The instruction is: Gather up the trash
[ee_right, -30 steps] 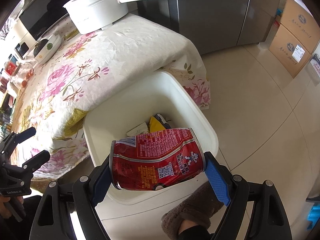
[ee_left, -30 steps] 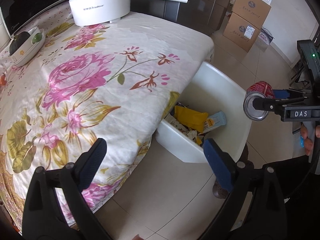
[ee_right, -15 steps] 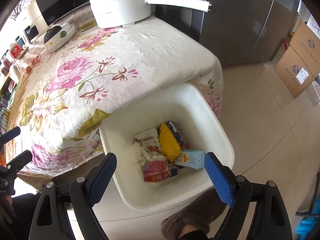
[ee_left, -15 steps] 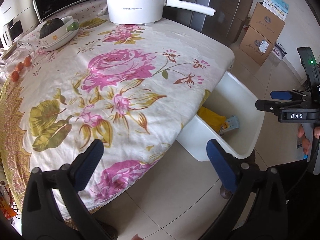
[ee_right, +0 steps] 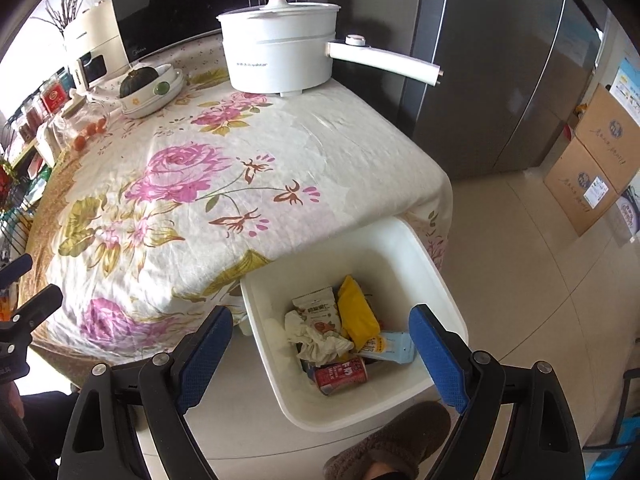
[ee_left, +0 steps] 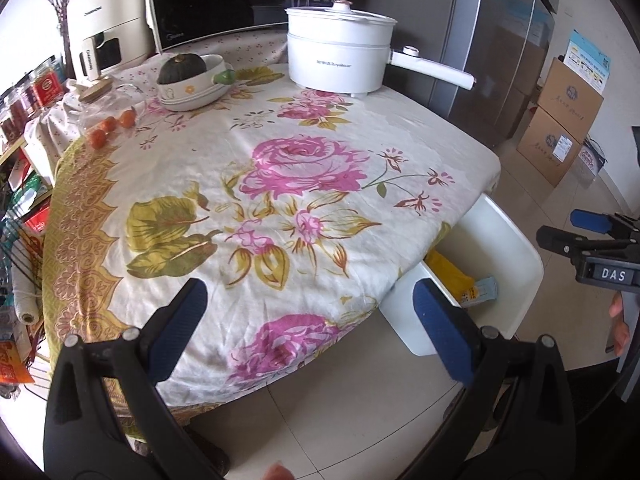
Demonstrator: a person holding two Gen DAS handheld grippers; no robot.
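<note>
Both grippers hang empty, jaws spread wide: left gripper [ee_left: 308,320] over the flowered tablecloth [ee_left: 304,168], right gripper [ee_right: 320,344] above the white bin [ee_right: 436,280] on the floor. From the right fingertips the red can [ee_right: 342,376] lies at six o'clock in the bin, long axis running nine to three, among wrappers. No trash shows on the cloth; the right hand is nearer the bin.

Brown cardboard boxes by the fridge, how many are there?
2: an upper brown cardboard box stacked on a lower brown cardboard box, on the floor right of the grey fridge. Others may be hidden.
</note>
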